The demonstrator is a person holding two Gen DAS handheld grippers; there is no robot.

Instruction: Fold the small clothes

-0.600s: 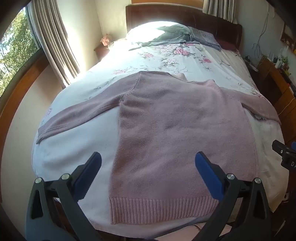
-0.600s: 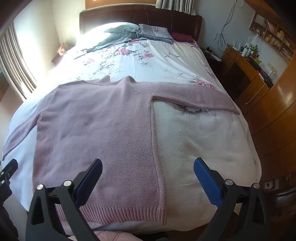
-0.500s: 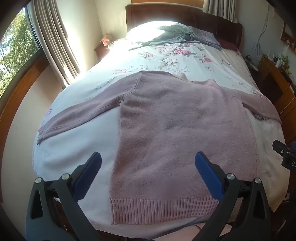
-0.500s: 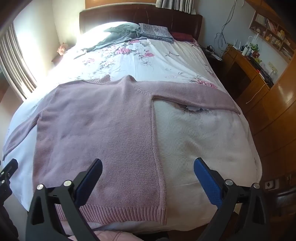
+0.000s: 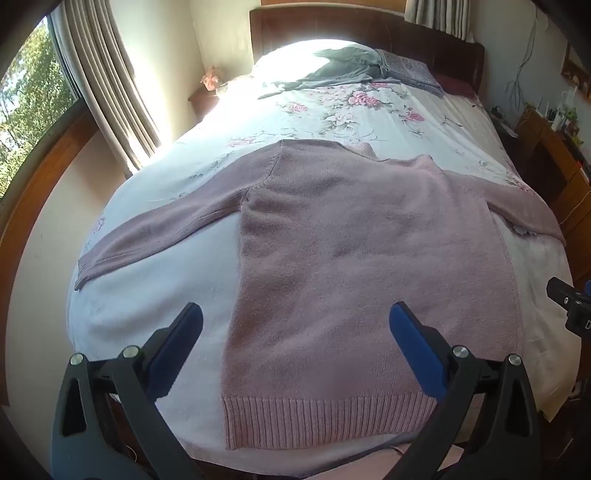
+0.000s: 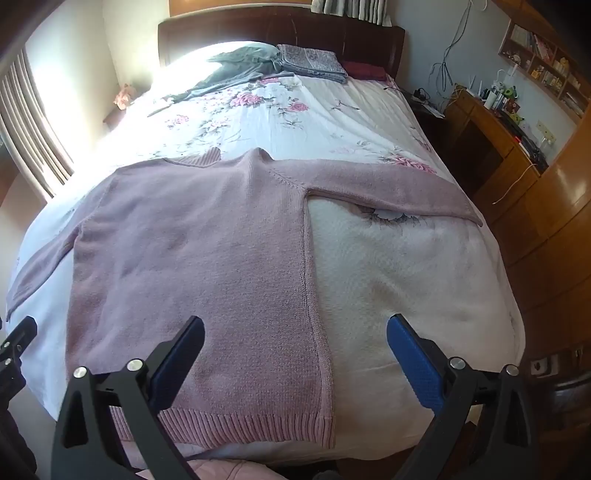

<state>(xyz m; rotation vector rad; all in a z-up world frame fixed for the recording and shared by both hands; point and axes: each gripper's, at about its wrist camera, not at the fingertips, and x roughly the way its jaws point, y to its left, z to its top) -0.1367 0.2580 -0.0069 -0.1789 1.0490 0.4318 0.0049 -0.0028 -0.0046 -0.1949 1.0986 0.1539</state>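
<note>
Two grippers above the foot of the bed, left gripper and right gripper both spread wide and empty — pink sweater flat on the bed, sleeves out, ribbed hem nearest, grey garment by the headboard.

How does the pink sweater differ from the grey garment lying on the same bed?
The pink sweater is spread flat with both sleeves out; the grey garment lies crumpled. The pink sweater sits at the foot of the bed, under the open tongs; the grey garment lies by the headboard. Neither is folded or held.
</note>
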